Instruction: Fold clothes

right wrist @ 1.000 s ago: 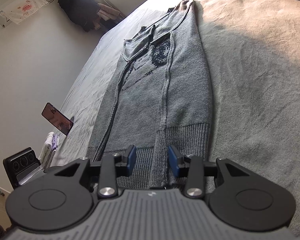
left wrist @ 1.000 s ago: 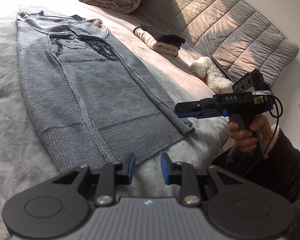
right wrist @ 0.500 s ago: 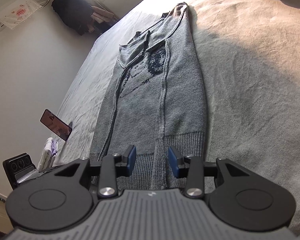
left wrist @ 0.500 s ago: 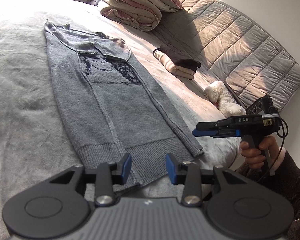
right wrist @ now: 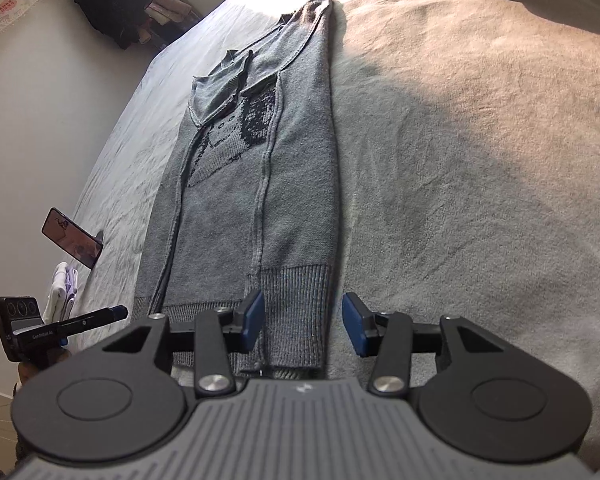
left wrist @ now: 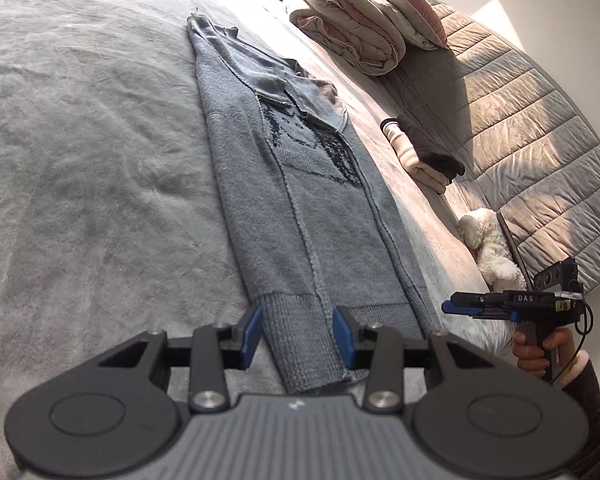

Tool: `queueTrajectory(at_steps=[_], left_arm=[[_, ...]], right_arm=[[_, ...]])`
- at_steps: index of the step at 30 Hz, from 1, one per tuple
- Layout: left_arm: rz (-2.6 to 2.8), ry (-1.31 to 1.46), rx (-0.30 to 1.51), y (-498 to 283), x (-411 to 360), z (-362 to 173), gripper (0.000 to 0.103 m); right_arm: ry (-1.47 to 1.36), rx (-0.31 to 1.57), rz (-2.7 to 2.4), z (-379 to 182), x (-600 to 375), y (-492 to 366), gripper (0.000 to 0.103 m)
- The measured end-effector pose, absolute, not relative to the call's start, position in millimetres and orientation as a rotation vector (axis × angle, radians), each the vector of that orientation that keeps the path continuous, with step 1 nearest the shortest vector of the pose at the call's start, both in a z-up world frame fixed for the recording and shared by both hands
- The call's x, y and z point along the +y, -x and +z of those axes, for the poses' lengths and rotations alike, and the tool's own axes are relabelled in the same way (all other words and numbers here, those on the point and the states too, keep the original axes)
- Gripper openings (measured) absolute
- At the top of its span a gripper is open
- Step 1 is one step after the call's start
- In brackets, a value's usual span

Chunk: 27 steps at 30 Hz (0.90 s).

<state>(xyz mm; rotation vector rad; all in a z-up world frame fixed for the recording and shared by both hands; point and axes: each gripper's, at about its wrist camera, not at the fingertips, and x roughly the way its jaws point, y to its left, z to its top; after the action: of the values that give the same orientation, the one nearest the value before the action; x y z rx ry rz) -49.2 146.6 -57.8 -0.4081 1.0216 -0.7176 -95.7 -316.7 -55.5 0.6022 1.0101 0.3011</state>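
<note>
A grey knitted sweater is lying flat on the bed, folded lengthwise into a long narrow strip. Its ribbed hem is being kept at the near edge of the bed, and its collar end is pointing toward the far edge. A dark knitted picture is being shown on the upper part of it.

In the left wrist view, the left gripper is being held above the left part of the hem. Its jaws are standing partly apart with the ribbed cloth seen between them, and the blue pads are not pressing on the cloth. In the right wrist view, the right gripper is being held above the right corner of the hem. Its jaws are opening, the cloth is seen between them, and it is not being squeezed.

The right gripper is also seen in the left view, held by a hand beside the near right corner of the bed.

Folded quilts are being kept at the far edge of the bed, a small pile of folded clothes and a white plush toy near its right edge, and a phone at its left edge.
</note>
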Motion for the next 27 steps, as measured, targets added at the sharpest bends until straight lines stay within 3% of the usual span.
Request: queueTrajectory(at_steps=[11,18,23,27], left_arm=[[-0.790,0.522,1.117,35.7,155.9,-83.7,0.038],[-0.853,0.579,1.159,31.7,143.1,-95.5,0.037],[-0.880,0.601,1.170,31.7,138.9,-100.8,0.031],[-0.898,0.616,1.194,32.3,134.5,-108.4,0.020]], right_arm=[[-0.845,1.022,0.381,-86.4,-352.8,100.5,0.047],[-0.847,1.031,0.433,-90.0,-349.5,99.7,0.047],[-0.872,1.035,0.473,-93.9,-345.9,97.6,0.047],[-0.861,1.043,0.508,-95.2,-336.9,94.4,0.047]])
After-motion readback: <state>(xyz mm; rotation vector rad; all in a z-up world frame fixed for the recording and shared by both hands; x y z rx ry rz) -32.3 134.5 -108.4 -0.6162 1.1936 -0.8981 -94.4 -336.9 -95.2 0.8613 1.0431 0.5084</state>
